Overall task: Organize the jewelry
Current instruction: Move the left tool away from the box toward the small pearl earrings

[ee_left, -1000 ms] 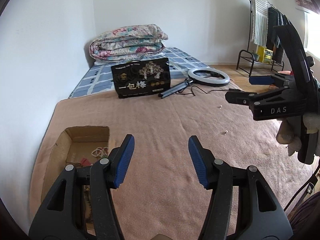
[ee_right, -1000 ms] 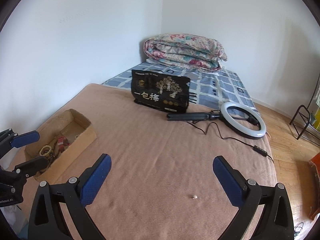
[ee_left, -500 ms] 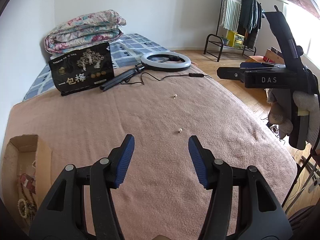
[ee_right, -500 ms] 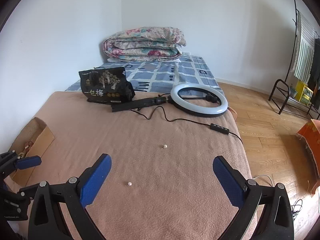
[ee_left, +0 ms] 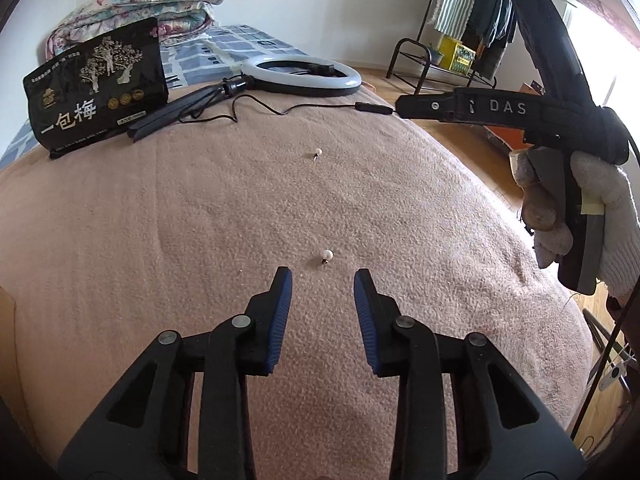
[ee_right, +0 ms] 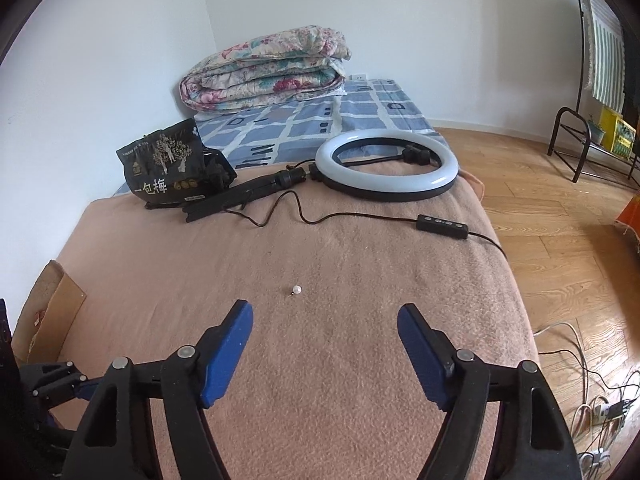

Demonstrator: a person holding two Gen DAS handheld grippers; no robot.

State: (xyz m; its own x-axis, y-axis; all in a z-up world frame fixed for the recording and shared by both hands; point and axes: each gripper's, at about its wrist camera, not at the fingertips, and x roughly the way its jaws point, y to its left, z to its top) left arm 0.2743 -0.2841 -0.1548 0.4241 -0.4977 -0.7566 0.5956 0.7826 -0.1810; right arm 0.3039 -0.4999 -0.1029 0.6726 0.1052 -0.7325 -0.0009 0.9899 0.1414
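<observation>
Left wrist view: the left gripper [ee_left: 322,280] is held over the pink blanket [ee_left: 200,240] on the bed, its fingers [ee_left: 280,312] apart and empty, having just been closing. A pearl earring [ee_left: 327,256] lies on the blanket just ahead of the fingertips. A second pearl earring [ee_left: 317,153] lies further off, towards the ring light [ee_left: 301,77]. The right gripper [ee_right: 325,320] is seen with fingers wide apart, likewise just narrowed, nothing between them. A cardboard box [ee_right: 48,308] stands at the blanket's left edge.
</observation>
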